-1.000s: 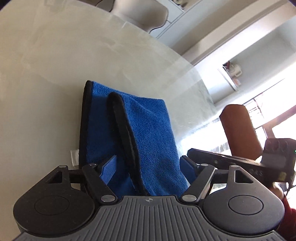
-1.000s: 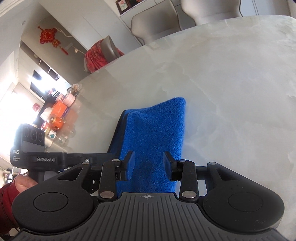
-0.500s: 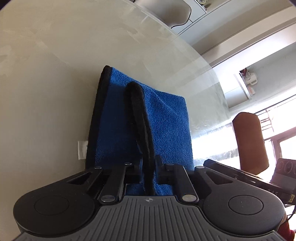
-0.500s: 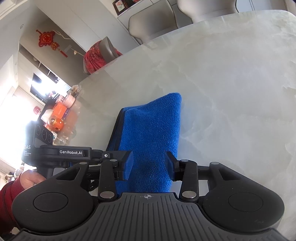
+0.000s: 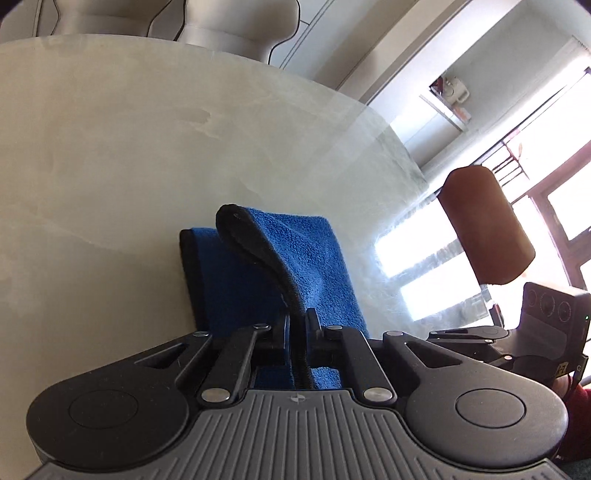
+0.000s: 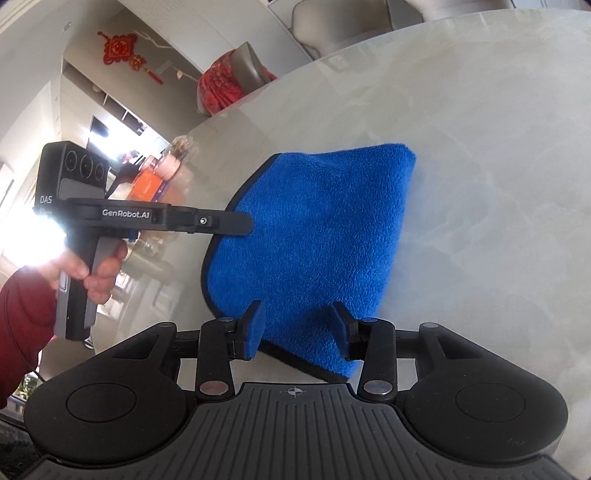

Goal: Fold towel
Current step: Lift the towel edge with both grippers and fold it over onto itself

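The towel [image 6: 314, 236] lies partly folded on the surface [image 6: 480, 147]. The left claw [image 5: 297, 332] pinches its black hem, raised. The right claw [image 6: 297, 325] stands spread astride the near corner, gripping nothing. Risk: single-point lifting may drag the lower layer askew.

Pale marble table [image 5: 147, 147], grey chairs [image 5: 236, 33], bright window [image 5: 554, 177].
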Tool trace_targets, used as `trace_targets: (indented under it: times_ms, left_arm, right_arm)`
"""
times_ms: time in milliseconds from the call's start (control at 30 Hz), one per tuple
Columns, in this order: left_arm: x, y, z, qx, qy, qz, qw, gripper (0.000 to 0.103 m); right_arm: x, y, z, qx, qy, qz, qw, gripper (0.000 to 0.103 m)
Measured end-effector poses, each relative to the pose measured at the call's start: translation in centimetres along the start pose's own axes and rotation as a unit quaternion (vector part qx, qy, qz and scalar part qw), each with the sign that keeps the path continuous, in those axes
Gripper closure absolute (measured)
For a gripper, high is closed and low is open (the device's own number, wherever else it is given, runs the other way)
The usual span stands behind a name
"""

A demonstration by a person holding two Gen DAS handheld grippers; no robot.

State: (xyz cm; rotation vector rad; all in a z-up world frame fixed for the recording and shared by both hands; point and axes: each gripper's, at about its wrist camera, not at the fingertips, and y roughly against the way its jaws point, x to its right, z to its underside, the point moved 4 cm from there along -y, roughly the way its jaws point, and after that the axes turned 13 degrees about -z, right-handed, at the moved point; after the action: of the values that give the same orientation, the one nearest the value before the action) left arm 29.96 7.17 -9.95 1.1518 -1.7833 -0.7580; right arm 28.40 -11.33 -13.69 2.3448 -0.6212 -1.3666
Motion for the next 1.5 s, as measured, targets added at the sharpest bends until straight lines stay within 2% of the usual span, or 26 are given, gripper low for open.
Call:
trace_targets:
  times_ms: [300, 633, 767, 800, 833, 900, 967, 1067, 1100, 1167, 1267, 1300, 1400, 1500]
  left_arm:
    - [-3.0, -0.4, 2.1, -0.029, 0.02, 0.002, 0.9994, 0.097]
    - [-4.3, -1.9, 2.4, -0.047, 0.022, -0.002, 0.9987, 0.094]
    - [-5.0, -1.9, 2.6, -0.048, 0.037, 0.011, 0.9981, 0.092]
    - [-5.1, -1.8, 2.6, -0.049, 0.043, 0.014, 0.9978, 0.09]
    - [-5.1, -1.6, 2.5, -0.047, 0.047, 0.01, 0.9977, 0.079]
    - [-5.1, -0.8, 1.9, -0.034, 0.037, -0.022, 0.9985, 0.057]
    - [-4.5, 0.7, 1.1, -0.006, 0.009, -0.037, 0.9993, 0.056]
    - [-2.8, 2.9, -0.5, 0.058, -0.001, -0.013, 0.9983, 0.049]
    - [-2.1, 3.2, -1.0, 0.076, 0.003, 0.0, 0.9971, 0.043]
    - [-0.5, 2.6, -1.6, 0.101, 0.02, 0.047, 0.9936, 0.043]
    - [0.8, -0.3, -1.4, 0.082, 0.026, 0.074, 0.9936, 0.043]
    - [0.9, -1.2, -1.2, 0.072, 0.026, 0.075, 0.9942, 0.043]
    - [0.1, -4.1, -0.7, 0.041, 0.029, 0.048, 0.9976, 0.043]
    - [-1.6, -4.7, -0.7, 0.042, 0.062, 0.072, 0.9946, 0.044]
  right_arm:
    - [-0.5, -0.7, 0.0, -0.024, 0.005, -0.011, 1.0, 0.06]
    - [-0.6, -1.1, 0.1, -0.036, 0.005, -0.014, 0.999, 0.057]
    - [-0.3, -1.0, 0.4, -0.033, 0.001, -0.02, 0.999, 0.057]
    - [-0.3, -0.9, 0.4, -0.032, 0.0, -0.021, 0.999, 0.057]
    - [-0.3, -0.9, 0.5, -0.032, -0.001, -0.022, 0.999, 0.057]
    - [-0.8, -0.2, 0.0, -0.028, 0.013, -0.029, 0.999, 0.057]
    - [-1.3, 0.7, -1.2, -0.01, 0.044, -0.036, 0.998, 0.057]
    - [-1.4, 1.4, -2.9, 0.007, 0.072, -0.04, 0.997, 0.056]
    - [-1.1, 1.3, -3.5, 0.01, 0.076, -0.045, 0.996, 0.056]
    - [-0.6, 0.7, -4.0, 0.005, 0.078, -0.056, 0.995, 0.056]
    - [-0.1, -0.6, -3.5, -0.017, 0.079, -0.07, 0.994, 0.056]
    - [0.2, -1.0, -3.0, -0.029, 0.078, -0.074, 0.994, 0.056]
    - [0.5, -1.4, -1.6, -0.05, 0.075, -0.086, 0.992, 0.055]
    - [0.9, -0.8, -0.3, -0.05, 0.063, -0.102, 0.992, 0.054]
